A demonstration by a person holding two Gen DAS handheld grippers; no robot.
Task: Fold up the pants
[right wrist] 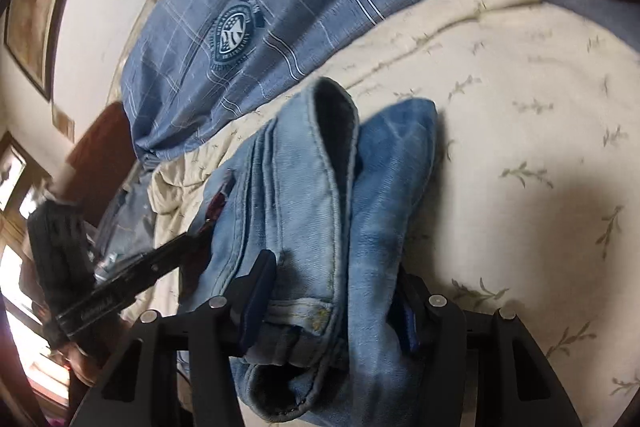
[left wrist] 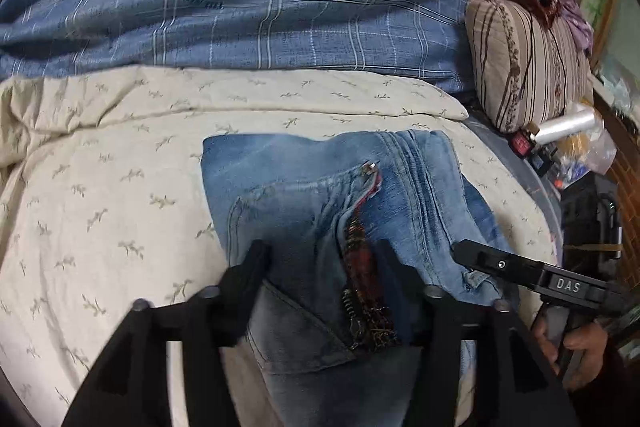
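Here, folded pants [left wrist: 320, 211] on the bed [left wrist: 100, 195]. Left tongs [left wrist: 320, 255] apart astride the denim, unclamped. Right tongs [right wrist: 332, 291] clamped on the folded pants.

Right claw [right wrist: 334, 297] clamps folded jeans [right wrist: 320, 195] on floral bedspread [right wrist: 520, 107].

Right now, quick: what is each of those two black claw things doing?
Left gripper: open over the folded light blue denim jeans, gripping nothing.
Right gripper: shut on a thick bunch of those jeans.
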